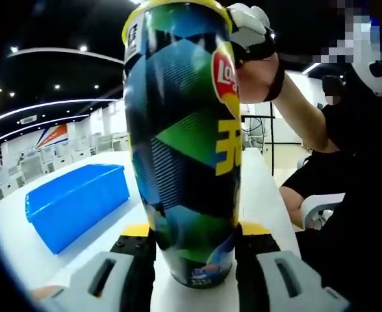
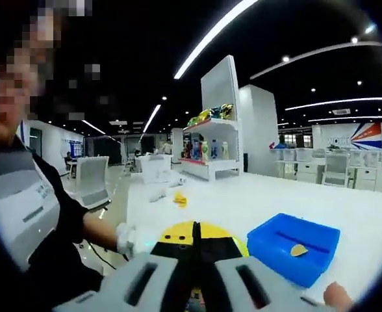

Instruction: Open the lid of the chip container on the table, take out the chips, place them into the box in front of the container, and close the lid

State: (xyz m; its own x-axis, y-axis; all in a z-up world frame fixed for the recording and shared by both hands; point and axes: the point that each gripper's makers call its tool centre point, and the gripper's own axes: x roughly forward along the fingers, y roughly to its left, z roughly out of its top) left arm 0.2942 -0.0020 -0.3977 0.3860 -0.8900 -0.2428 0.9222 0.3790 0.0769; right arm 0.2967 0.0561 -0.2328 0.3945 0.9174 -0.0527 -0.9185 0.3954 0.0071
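A tall chip can [image 1: 184, 149], dark with blue, green and yellow patches, stands upright on the white table [image 1: 259, 188]. My left gripper [image 1: 194, 260] is shut on its lower body. The can's yellow lid [image 1: 178, 5] sits on top, and my right gripper [image 1: 249, 26] comes in from the right at that rim. In the right gripper view, my right gripper [image 2: 195, 250] has its jaws pressed together at the near edge of the yellow lid [image 2: 178, 233]. The blue box [image 1: 74, 201] lies left of the can; in the right gripper view the blue box [image 2: 275, 257] holds one chip [image 2: 299, 249].
A person [image 1: 353, 162] sits close on the right side of the table, arm raised over the can. A gloved hand [image 2: 126, 237] holds the left gripper. A small yellow object [image 2: 180, 199] lies farther along the table. A white shelf unit [image 2: 210, 149] and chair [image 2: 93, 182] stand beyond.
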